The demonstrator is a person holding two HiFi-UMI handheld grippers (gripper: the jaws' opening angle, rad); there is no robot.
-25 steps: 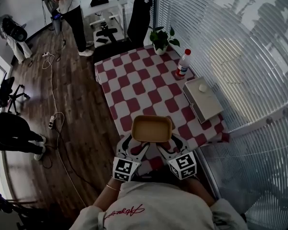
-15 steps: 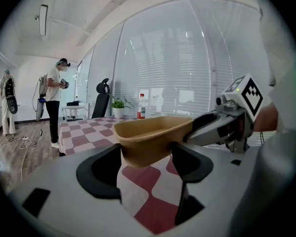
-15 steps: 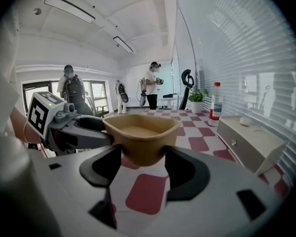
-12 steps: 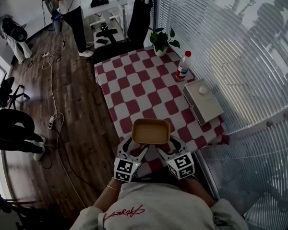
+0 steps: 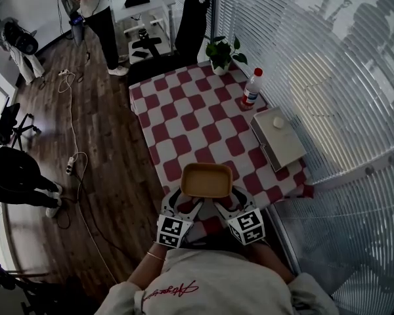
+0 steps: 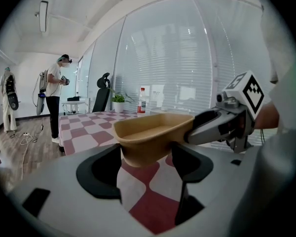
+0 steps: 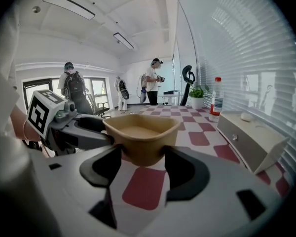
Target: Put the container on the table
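Clamping one container [image 5: 207,180], jaws of left gripper [image 5: 185,201], right gripper [image 5: 229,201], over one table [image 5: 184,110]

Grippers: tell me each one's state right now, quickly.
Left gripper: closed on the container, at its near left corner.
Right gripper: closed on the same container, at its near right corner.

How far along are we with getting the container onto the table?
Done: left hand-held gripper and right hand-held gripper each clamp the container. In hand: it appears to hang just above the near end of the checkered table. Left: set it down, open both.
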